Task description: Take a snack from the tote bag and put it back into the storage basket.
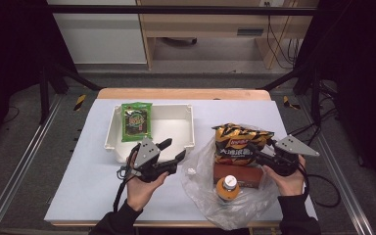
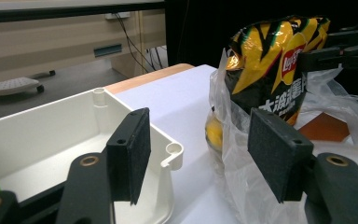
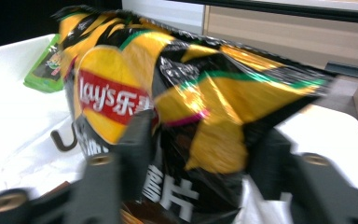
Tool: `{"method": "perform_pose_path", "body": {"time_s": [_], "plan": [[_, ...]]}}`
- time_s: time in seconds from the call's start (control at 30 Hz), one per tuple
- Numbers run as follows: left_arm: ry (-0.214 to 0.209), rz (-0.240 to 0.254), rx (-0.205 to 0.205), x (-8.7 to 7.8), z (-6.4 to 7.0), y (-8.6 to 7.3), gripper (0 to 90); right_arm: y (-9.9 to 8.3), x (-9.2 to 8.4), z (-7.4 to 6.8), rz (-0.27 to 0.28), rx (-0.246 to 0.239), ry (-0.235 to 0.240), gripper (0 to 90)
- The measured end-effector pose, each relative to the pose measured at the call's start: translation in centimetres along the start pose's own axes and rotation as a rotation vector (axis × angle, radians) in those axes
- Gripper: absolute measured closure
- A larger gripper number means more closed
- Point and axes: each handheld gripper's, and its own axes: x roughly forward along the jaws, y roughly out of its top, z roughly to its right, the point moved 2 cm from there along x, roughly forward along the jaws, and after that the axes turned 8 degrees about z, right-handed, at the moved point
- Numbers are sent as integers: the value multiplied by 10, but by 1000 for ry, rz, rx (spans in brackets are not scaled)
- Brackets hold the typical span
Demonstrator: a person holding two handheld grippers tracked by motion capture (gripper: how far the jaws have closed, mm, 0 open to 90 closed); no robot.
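So far, one item of the unpacking looks done: a green foil snack packet (image 1: 136, 121) already lies in the white rectangular plastic bin (image 1: 188, 142) at the far left of the pale table top (image 1: 88, 191), resting against the bin's left wall. The rest remains in or on the crumpled clear plastic bag (image 1: 200, 188) to the right of the bin.

The right gripper (image 1: 260, 152) is at the yellow-and-black foil crisp bag (image 1: 240, 141), which stands up out of the clear bag. In the right gripper view its two black jaws bracket the lower part of the crisp bag (image 3: 168, 102). The picture is blurred there, so the pads seem to press the foil, though I cannot say for certain that they have a firm bite. I judge this the grasping step, with the lift and carry to the bin to follow.

The left gripper (image 1: 172, 149) hangs released, jaws apart and grasping nothing, just at the bin's near right corner; its own view looks between the pads at the bin's rim (image 2: 175, 151) and the crisp bag (image 2: 270, 60) beyond.

Left to move, by my reading: the crisp bag, a brown flat box (image 1: 237, 176) and an orange-filled bottle with a white cap (image 1: 228, 187), both lying in the clear bag near the person's side.
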Motion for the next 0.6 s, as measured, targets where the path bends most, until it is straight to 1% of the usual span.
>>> {"method": "perform_pose_path", "body": {"time_s": [0.03, 0.1, 0.17, 0.2, 0.23, 0.37, 0.43, 0.6], "plan": [[3, 1, -5, 0, -1, 0, 391, 0, -1, 0, 4, 4, 5, 588], [9, 0, -8, -1, -3, -1, 390, 1, -3, 0, -2, 3, -1, 709], [13, -4, -7, 0, -5, -2, 390, 0, -3, 1, -7, -7, -6, 794], [15, -6, -8, 1, -5, -3, 390, 0, -3, 1, -9, -7, -4, 819], [14, -11, -9, 1, -6, -4, 390, -1, -3, 1, -9, -1, 0, 833], [14, -19, -13, 3, -7, -6, 390, 1, -6, -1, 3, -7, 16, 864], [12, -13, -18, 2, -8, -6, 390, 4, -9, -1, 20, 0, 22, 869], [6, -4, -29, 0, -8, -3, 390, 19, -23, -1, 92, 9, 39, 872]]}}
